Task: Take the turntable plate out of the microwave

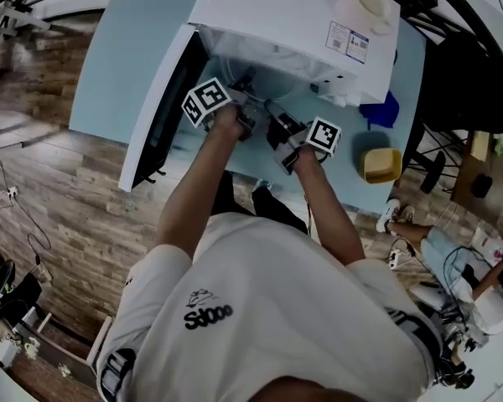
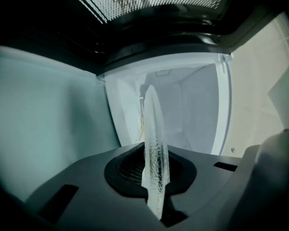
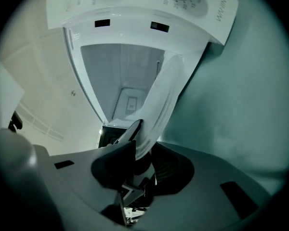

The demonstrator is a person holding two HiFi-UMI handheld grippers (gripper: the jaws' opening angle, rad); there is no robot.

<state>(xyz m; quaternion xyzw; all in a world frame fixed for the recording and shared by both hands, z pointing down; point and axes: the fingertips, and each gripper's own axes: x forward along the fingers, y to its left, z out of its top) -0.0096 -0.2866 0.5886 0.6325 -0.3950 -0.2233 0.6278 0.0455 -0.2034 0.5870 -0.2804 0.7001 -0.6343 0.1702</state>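
Note:
The clear glass turntable plate (image 2: 154,143) stands edge-on between my left gripper's (image 2: 156,177) jaws, which are shut on its rim. Behind it is the white microwave's (image 1: 293,15) open cavity (image 2: 192,109). In the right gripper view the same plate (image 3: 164,100) slants up from my right gripper (image 3: 142,162). Its rim lies between those jaws with a gap beside it, so that gripper is open. In the head view both grippers, left (image 1: 250,111) and right (image 1: 272,124), meet at the cavity's mouth, and the plate is hard to make out there.
The microwave door (image 1: 163,111) hangs open at the left of my arms. The pale blue table (image 1: 126,40) also holds a yellow tub (image 1: 381,164) and a blue object (image 1: 380,111) at the right. A white roll (image 1: 362,11) sits on the microwave's top.

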